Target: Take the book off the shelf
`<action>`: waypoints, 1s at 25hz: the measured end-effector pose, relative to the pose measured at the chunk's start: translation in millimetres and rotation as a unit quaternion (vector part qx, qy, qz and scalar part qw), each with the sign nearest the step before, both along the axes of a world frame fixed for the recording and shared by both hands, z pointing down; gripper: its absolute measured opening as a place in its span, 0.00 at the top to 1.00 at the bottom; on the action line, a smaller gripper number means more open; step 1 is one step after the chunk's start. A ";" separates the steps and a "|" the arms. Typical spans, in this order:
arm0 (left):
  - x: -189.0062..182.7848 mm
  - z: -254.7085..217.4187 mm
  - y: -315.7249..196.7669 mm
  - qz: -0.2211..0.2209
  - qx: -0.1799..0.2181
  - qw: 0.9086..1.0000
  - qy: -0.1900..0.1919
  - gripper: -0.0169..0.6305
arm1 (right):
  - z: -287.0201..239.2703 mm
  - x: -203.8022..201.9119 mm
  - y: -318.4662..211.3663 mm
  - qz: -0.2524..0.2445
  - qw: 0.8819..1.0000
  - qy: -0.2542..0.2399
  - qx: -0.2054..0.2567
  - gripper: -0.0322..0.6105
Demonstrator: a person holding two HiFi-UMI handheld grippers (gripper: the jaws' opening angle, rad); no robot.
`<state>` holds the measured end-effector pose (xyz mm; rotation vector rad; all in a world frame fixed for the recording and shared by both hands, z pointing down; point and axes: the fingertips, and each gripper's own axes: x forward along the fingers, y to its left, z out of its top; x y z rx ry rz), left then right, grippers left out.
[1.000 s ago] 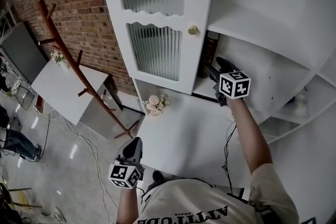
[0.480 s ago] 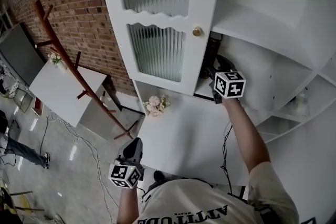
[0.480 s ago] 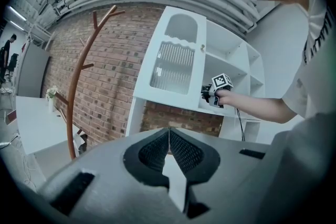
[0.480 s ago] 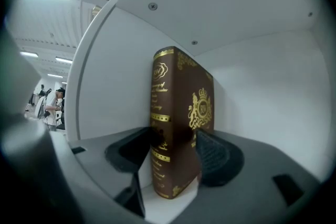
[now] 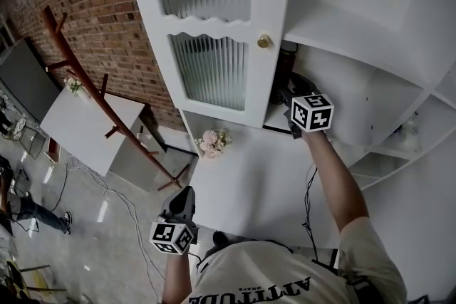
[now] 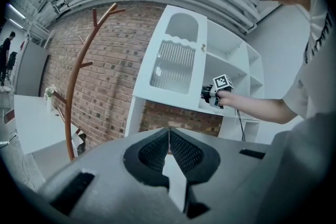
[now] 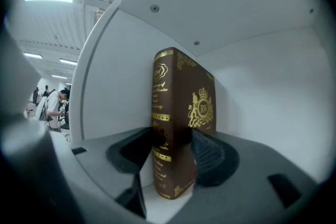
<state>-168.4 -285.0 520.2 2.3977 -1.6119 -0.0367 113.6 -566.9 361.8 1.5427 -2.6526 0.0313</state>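
Note:
A brown book with gold print (image 7: 178, 128) stands upright on the white shelf (image 7: 157, 207), close to the compartment's left wall. My right gripper (image 7: 173, 152) reaches into that compartment and its jaws are closing around the book's lower part, one pad at the spine side and one against the front cover. In the head view the book (image 5: 283, 71) shows as a dark strip just past the cabinet door, with the right gripper (image 5: 286, 92) at it. My left gripper (image 5: 182, 197) hangs low beside my body, shut and empty; its pads (image 6: 157, 152) meet.
A ribbed-glass cabinet door (image 5: 214, 32) with a brass knob (image 5: 263, 42) stands left of the open compartment. Pink flowers (image 5: 211, 141) lie on the white counter (image 5: 249, 181). A wooden coat stand (image 5: 100, 92) and a white table (image 5: 82, 121) stand to the left by the brick wall.
My right gripper has pushed further into the shelf compartment toward the book. The left gripper has stayed where it was.

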 end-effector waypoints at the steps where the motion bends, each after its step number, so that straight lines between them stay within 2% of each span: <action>1: -0.7 -0.2 0.3 0.000 0.000 1.000 0.000 0.93 | -0.3 0.2 0.1 -0.001 1.000 0.000 -0.001 0.56; 25: -1.0 2.4 25.1 0.000 -0.001 1.000 0.007 0.93 | -1.5 -4.7 40.6 -0.019 1.000 -0.002 -0.005 0.57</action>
